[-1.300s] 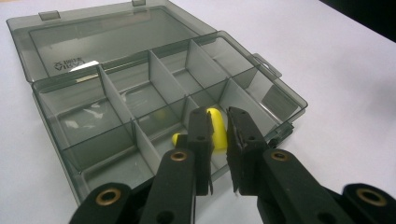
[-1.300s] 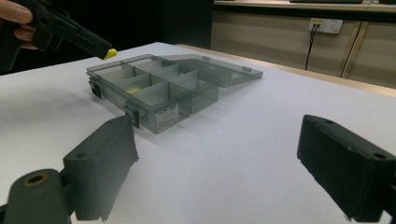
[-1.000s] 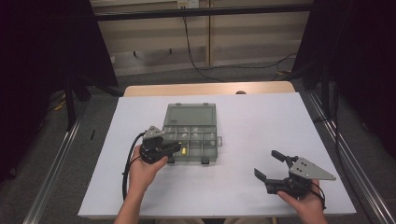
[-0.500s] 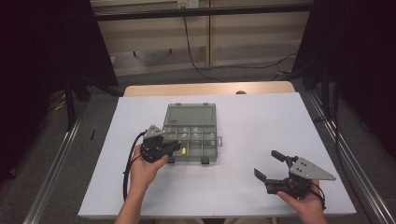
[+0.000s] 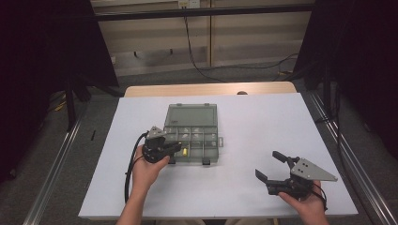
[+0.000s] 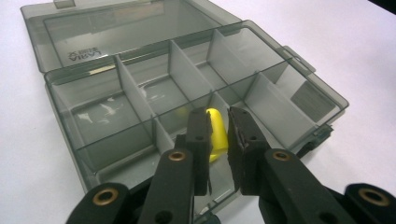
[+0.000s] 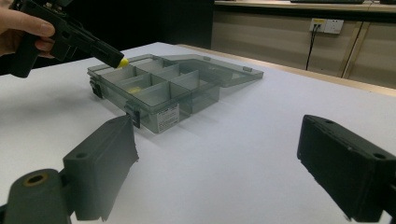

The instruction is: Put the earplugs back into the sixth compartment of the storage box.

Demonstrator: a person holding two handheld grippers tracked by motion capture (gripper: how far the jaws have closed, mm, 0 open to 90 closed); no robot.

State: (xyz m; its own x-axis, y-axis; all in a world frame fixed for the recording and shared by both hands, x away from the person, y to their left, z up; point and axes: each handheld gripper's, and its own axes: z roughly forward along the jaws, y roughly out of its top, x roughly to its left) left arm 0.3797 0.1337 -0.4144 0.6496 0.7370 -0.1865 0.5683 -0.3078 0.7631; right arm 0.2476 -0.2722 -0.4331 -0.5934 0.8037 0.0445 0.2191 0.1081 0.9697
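Note:
A smoky clear organizer box lies open on the white table, its lid folded flat at the far side. My left gripper hovers over the box's near-left compartments, shut on a small yellow piece at its fingertips. The right gripper view shows that same yellow piece poking out of the left gripper just above the box rim. My right gripper rests at the front right of the table, well apart from the box, jaws wide open with nothing between them.
Thin dividers split the box into several compartments, and latches stick out on its near side. A yellowish patch shows inside one compartment. Bare white table spreads right of the box. Metal rails flank the table.

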